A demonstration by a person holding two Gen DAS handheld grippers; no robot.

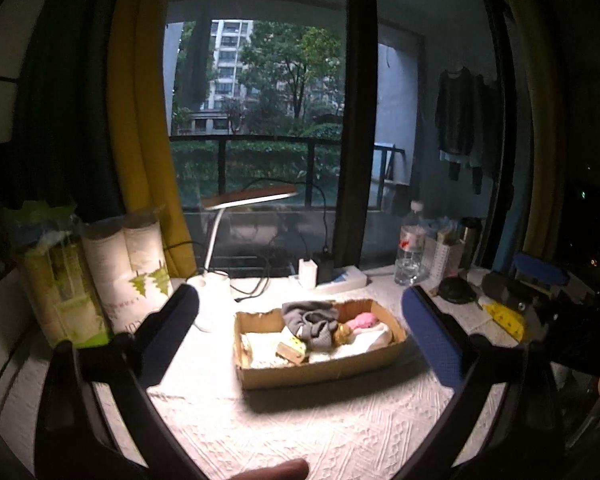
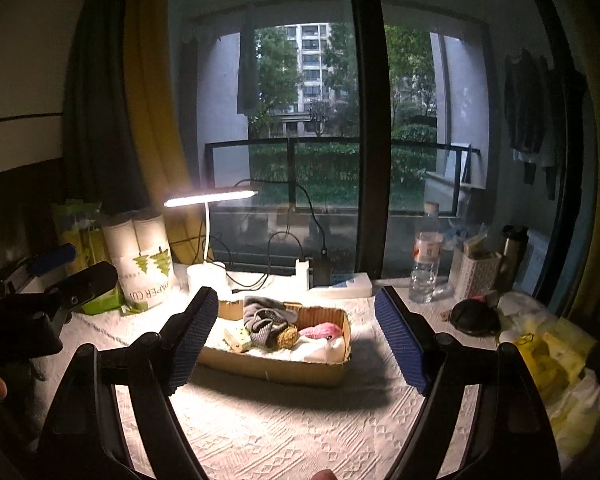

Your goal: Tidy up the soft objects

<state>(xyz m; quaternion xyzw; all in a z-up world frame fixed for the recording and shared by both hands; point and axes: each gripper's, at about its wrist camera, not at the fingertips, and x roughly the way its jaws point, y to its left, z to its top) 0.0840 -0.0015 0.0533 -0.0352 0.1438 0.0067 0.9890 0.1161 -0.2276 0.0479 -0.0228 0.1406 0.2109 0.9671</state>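
Observation:
A shallow cardboard box (image 1: 320,372) (image 2: 276,368) sits mid-table under the lamp. It holds grey knitted socks (image 1: 314,322) (image 2: 266,320), a pink soft item (image 1: 362,321) (image 2: 320,330), a small brown plush (image 1: 342,334) (image 2: 286,336), white cloth (image 1: 370,340) and a yellow-green piece (image 1: 292,350). My left gripper (image 1: 300,320) is open and empty, held in front of the box. My right gripper (image 2: 294,324) is open and empty, also in front of the box. The left gripper's body shows at the left of the right wrist view (image 2: 60,284).
A white desk lamp (image 2: 210,200) stands behind the box with a power strip (image 2: 340,282) and cables. Paper cup sleeves (image 1: 140,272) stand at left. A water bottle (image 2: 426,254), a thermos (image 2: 512,252), a black round item (image 2: 474,316) and yellow bags (image 2: 548,360) are at right.

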